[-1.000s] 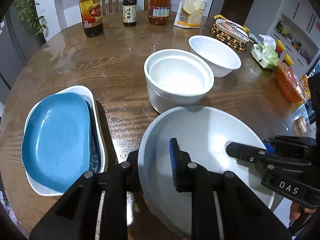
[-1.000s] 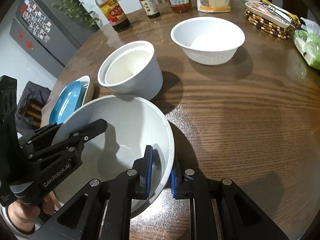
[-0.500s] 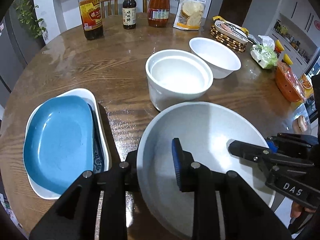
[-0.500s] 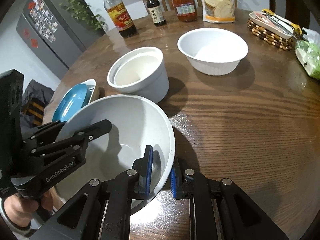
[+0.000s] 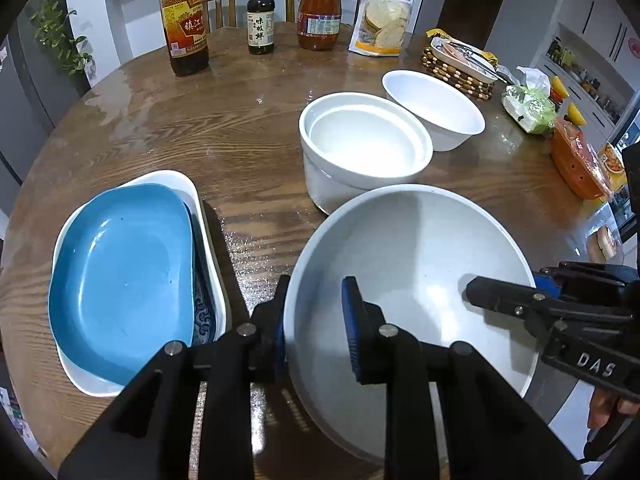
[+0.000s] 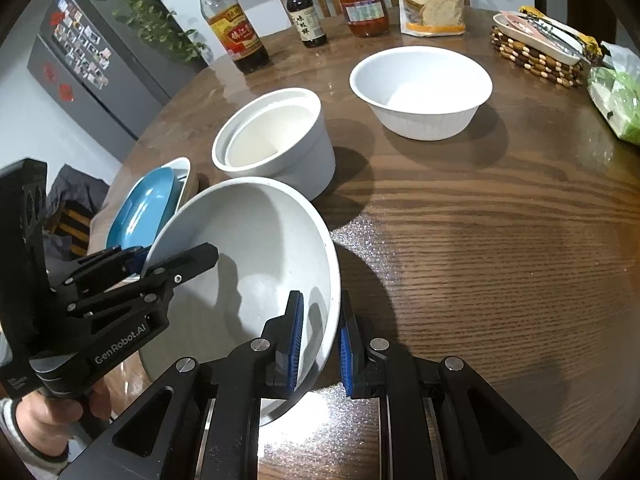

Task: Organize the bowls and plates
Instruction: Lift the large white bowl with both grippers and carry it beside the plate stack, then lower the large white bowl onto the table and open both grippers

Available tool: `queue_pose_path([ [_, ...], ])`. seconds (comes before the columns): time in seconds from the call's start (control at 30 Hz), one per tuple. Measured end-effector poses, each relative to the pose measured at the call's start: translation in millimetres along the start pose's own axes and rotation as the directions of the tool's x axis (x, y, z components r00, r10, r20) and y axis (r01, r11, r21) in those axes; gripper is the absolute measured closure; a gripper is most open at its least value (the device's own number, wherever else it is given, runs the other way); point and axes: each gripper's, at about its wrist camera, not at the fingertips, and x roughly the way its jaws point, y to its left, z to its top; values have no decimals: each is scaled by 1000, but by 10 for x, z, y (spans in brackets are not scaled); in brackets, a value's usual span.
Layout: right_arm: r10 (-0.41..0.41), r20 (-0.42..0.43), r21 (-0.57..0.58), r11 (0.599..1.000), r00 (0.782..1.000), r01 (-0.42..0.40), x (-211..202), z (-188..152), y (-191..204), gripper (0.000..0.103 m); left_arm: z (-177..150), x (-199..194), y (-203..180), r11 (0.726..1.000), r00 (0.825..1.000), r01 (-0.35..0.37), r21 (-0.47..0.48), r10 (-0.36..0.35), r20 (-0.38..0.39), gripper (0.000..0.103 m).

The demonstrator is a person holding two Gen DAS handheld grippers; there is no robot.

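Both grippers clench the big grey bowl (image 5: pixel 408 264) by opposite rims above the tabletop (image 5: pixel 224 120): left gripper (image 5: pixel 316 332), marked "GenRobot.AI", and right gripper (image 6: pixel 318 344), marked "DAS". A vinegar bottle (image 5: pixel 184 20) reads "镇江".

3 bowls (image 5: pixel 408 264), 2 plates (image 5: pixel 120 272), 3 bottles (image 5: pixel 186 28).

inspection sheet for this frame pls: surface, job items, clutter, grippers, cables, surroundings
Surface: round wooden table, glossy.
Job's things: large grey bowl gripped at both rims; straight-sided white bowl and wide white bowl behind it; blue plate stacked in white dish.
Clutter: three sauce bottles, flour bag, woven trivet.
Grippers: left gripper and right gripper each clamp the bowl's rim.
Cables: nothing seen.
Surroundings: fridge, chairs.
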Motion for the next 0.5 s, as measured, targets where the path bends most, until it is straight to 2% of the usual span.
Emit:
queue_pose_path([
  [0.17, -66, 4, -80, 995, 998, 66, 77, -16, 112, 87, 18, 26, -28, 1000, 1000, -17, 11, 17, 21, 76],
  [0.5, -75, 45, -61, 995, 996, 78, 94, 76, 39, 87, 153, 106, -20, 999, 998, -40, 7, 40, 49, 75],
])
